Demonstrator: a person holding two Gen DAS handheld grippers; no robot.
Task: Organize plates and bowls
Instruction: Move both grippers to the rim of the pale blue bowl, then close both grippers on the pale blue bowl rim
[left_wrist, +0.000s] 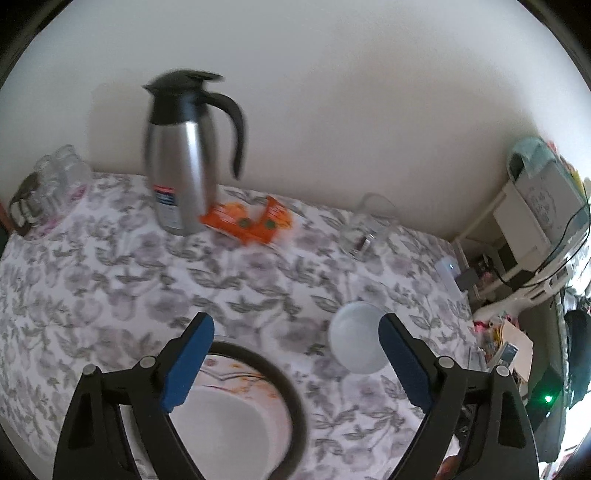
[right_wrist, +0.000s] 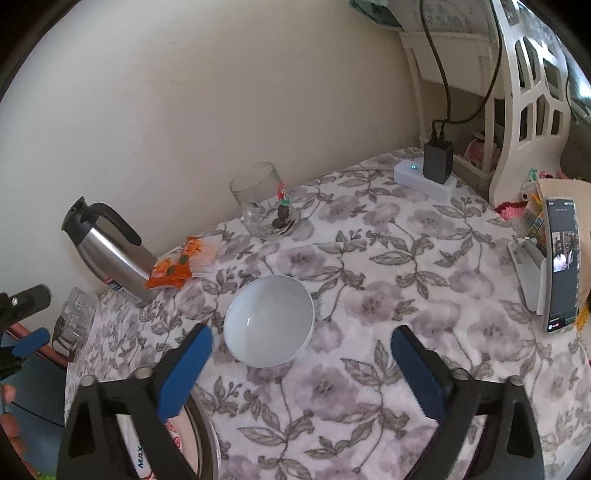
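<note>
Both tools gape wide, nothing held, above the floral table (right_wrist: 424, 236).
Left tool (left_wrist: 295, 365) hangs over a dark-rimmed plate (left_wrist: 291, 402) lying flat at the near edge; right tool (right_wrist: 301, 373) stands just short of a white bowl (right_wrist: 269, 325), upright, mouth up, mid-table right of the plate.

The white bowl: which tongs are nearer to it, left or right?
Right. The right tongs open just before the white bowl; the left tongs hover over the plate beside it.
</note>
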